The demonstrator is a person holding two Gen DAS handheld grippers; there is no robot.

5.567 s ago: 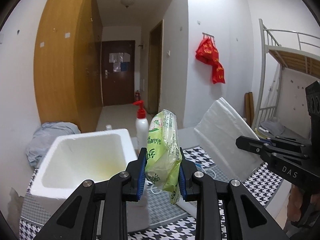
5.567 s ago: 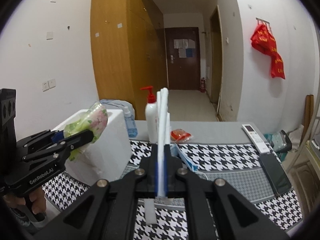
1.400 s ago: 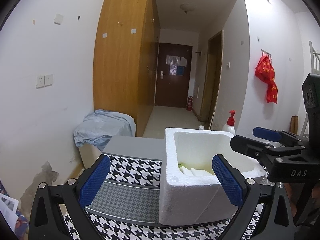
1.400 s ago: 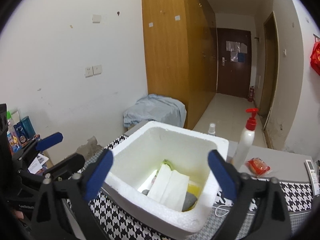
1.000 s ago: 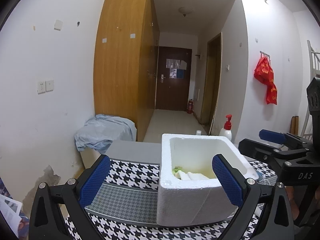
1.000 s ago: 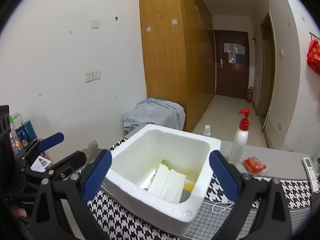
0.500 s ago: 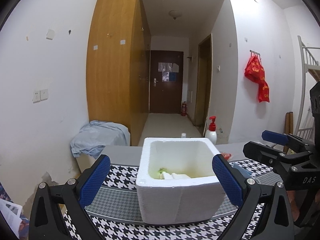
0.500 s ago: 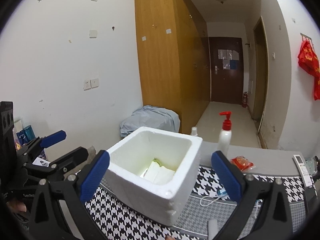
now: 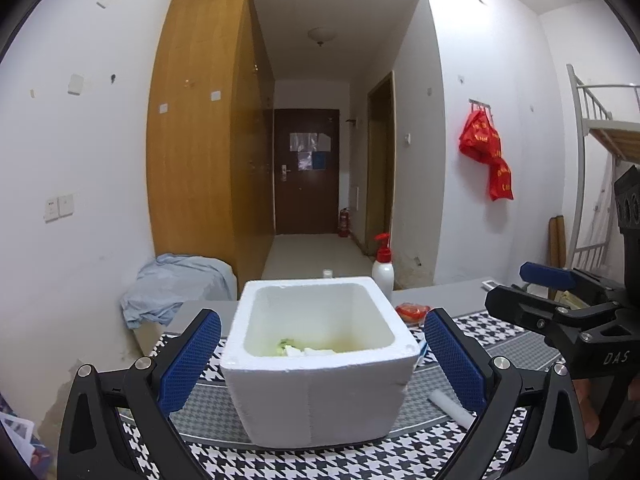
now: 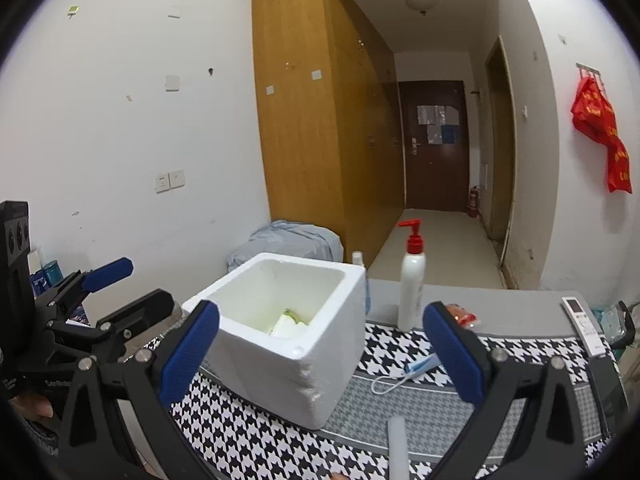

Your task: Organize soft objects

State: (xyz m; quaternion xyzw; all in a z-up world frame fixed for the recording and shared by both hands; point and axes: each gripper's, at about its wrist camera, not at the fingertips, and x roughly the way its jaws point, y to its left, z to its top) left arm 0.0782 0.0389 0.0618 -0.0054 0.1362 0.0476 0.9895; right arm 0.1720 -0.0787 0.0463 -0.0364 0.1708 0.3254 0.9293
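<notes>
A white foam box (image 9: 316, 392) (image 10: 280, 364) stands on the houndstooth table cloth. Inside it lie a green packet (image 9: 284, 345) (image 10: 292, 313) and a folded white foam sheet (image 9: 318, 351) (image 10: 285, 326). My left gripper (image 9: 322, 354) is wide open, level with the box's near wall and a little short of it, its blue pads spread wider than the box. My right gripper (image 10: 322, 348) is also wide open and holds nothing, to the right of the box. Each one shows in the other's view: the right gripper (image 9: 508, 286) and the left gripper (image 10: 148, 284).
A white foam tube (image 10: 396, 448) (image 9: 448, 404) lies on the cloth right of the box. Behind stand a red-capped pump bottle (image 10: 412, 288) and a red packet (image 10: 462, 314). A remote (image 10: 584, 324) and a white cable (image 10: 390, 380) lie at right. A grey cloth bundle (image 9: 172, 288) sits beyond the table's left end.
Earlier my left gripper held the green packet and my right the foam sheet; both now lie in the box. Over the last second both open grippers drew back and lower.
</notes>
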